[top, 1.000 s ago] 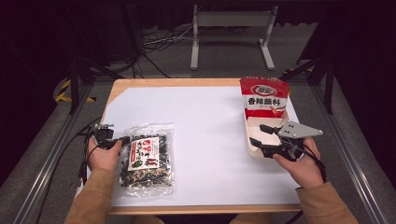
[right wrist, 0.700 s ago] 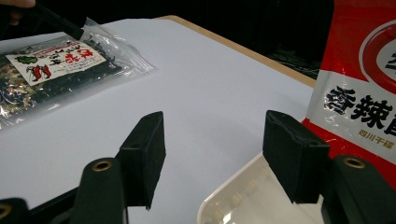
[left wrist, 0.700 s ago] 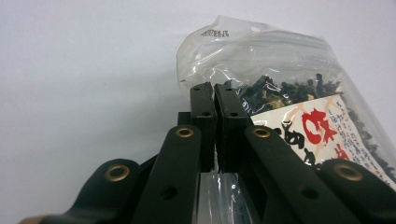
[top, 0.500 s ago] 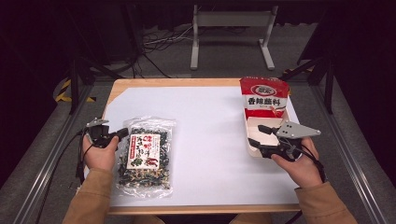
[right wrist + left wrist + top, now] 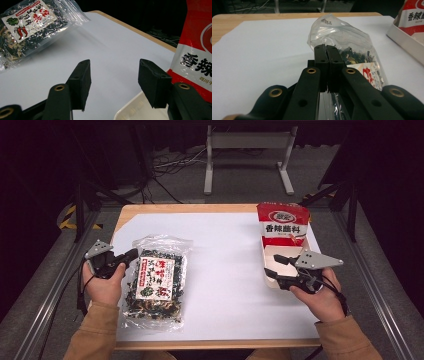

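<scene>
My left gripper (image 5: 326, 50) is clamped on the clear spice bag's (image 5: 156, 279) edge; film's light, floppy, slippery, so grip the seam. Right gripper (image 5: 113, 75) is apart, holding nothing.

Red seasoning bag (image 5: 197, 50) cut off by right gripper view's edge; small print unreadable.

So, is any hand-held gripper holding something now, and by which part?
The left hand-held gripper pinches the clear bag of dried spices at its left side edge; the right hand-held gripper is open, holding nothing.
</scene>
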